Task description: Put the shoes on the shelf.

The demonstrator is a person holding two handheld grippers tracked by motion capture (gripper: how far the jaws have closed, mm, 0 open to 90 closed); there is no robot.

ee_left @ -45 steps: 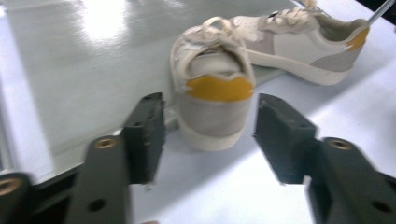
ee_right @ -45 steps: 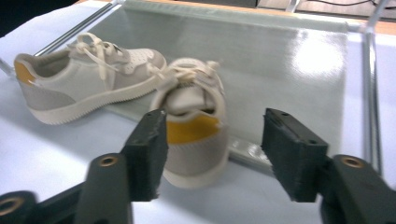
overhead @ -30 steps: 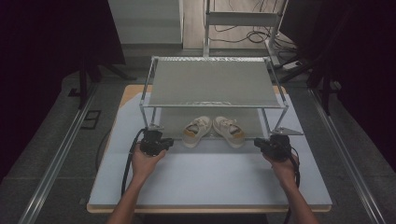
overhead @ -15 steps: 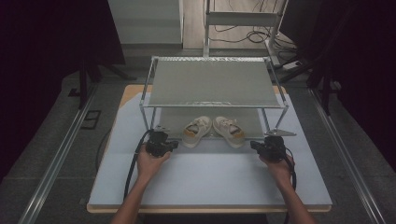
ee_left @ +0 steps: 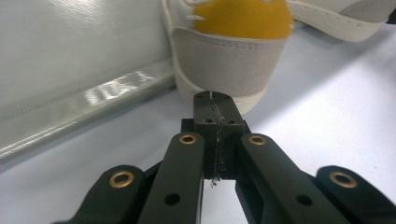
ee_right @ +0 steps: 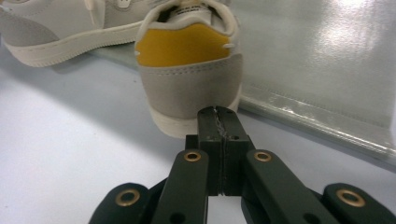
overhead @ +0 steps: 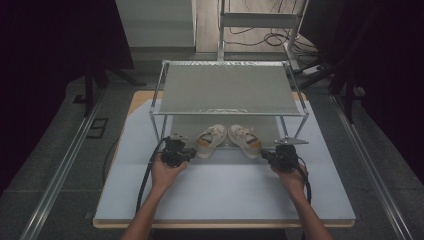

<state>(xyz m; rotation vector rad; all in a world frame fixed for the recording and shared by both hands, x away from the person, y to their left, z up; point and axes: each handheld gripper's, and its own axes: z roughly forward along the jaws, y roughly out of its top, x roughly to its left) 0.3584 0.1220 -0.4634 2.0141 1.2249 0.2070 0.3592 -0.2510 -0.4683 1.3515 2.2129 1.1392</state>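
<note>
Two black, two-jaw hand-held grippers are seen, each trailed by a black cable. Brass-coloured rivets are set in the linkage arms. The forearms are bare.

Shoes: matt grey suede-like heels, yellow cloth collar, smooth cream soles. Rack: shiny metal tubes, fine mesh shelf. Worktop: smooth matt pale sheet over wood edge. Fingers: matt black plastic, brass rivets.

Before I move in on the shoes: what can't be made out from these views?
- Left shoe: toe and top cut off by the left gripper view's upper edge.
- Right shoe: front hidden behind its own heel, right gripper view.
- High view: both hand-held grippers too small to read; shelf covers the rack's back.
</note>
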